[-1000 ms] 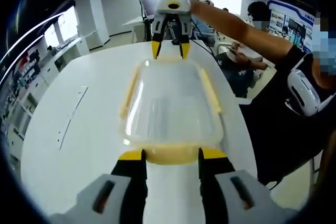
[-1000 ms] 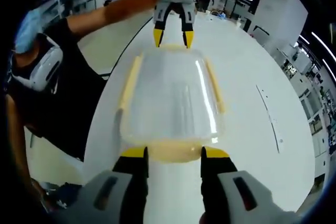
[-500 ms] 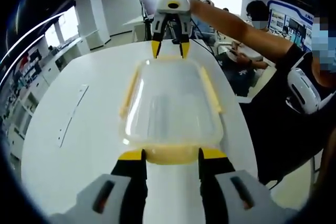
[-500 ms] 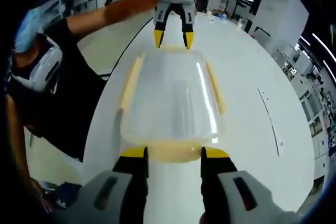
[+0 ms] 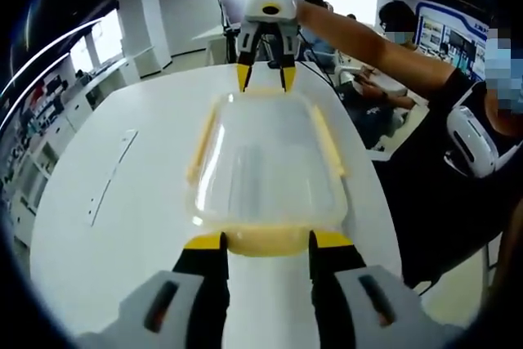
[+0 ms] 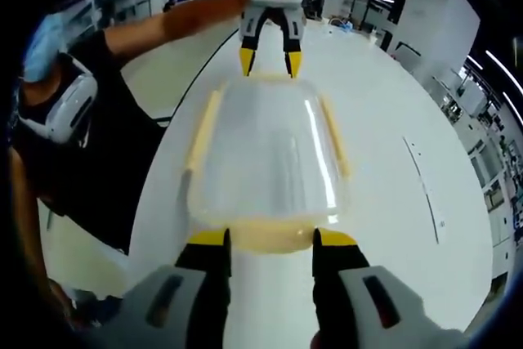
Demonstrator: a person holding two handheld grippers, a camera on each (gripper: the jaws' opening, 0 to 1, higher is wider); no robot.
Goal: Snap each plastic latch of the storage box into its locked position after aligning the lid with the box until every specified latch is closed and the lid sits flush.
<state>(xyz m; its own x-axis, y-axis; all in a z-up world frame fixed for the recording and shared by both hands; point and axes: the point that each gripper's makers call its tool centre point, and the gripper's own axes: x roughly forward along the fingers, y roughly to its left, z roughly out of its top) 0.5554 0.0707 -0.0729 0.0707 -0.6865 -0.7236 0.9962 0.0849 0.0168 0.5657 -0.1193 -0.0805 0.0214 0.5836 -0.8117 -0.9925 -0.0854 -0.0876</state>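
A clear plastic storage box with its lid [image 5: 265,169] [image 6: 265,149] on lies lengthwise on the white table [image 5: 122,226]. Pale yellow latches run along both long sides [image 5: 200,149] [image 5: 327,140] and across each short end. My left gripper [image 5: 268,240] is open, its yellow-tipped jaws flanking the near end latch [image 5: 253,246]. At the opposite short end my right gripper [image 5: 265,81] hangs open over the far latch. From the right gripper view, my right gripper [image 6: 268,239] straddles its end latch [image 6: 282,243], and the left gripper [image 6: 270,63] stands open at the far end.
A thin flat strip [image 5: 110,181] [image 6: 421,173] lies on the table beside the box. The person holding the grippers, with a white headset [image 5: 474,140] [image 6: 61,112], stands at the table's long edge. Other people [image 5: 392,30] sit beyond the far end.
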